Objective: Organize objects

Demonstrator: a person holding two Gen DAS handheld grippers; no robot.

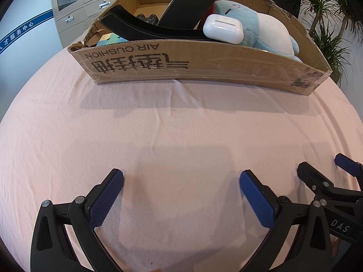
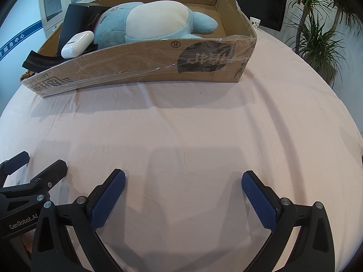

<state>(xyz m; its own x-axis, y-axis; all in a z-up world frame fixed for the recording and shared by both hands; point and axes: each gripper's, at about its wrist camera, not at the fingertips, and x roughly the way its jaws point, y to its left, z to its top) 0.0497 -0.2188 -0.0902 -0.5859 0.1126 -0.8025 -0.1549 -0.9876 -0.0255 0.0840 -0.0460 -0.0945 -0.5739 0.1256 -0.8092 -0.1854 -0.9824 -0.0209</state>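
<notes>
The cardboard box [image 1: 199, 63] hides much of its load behind its near wall: only a sliver of the pastel cube [image 1: 109, 39] shows at the upper left of the left wrist view, and in the right wrist view it cannot be seen at all. A dark lumpy object [image 1: 147, 18] deep inside the box is too covered to identify. The black flat panel [image 1: 192, 0] runs off the top edge of the frame. The plush toy [image 2: 156, 20] has its face turned away in the right wrist view, and its lower body sits below the box wall. The curved black piece [image 1: 145, 28] disappears under the white earbud case [image 1: 223, 28]. The right gripper [image 1: 322, 170] is cut off by the right edge of the left wrist view.
</notes>
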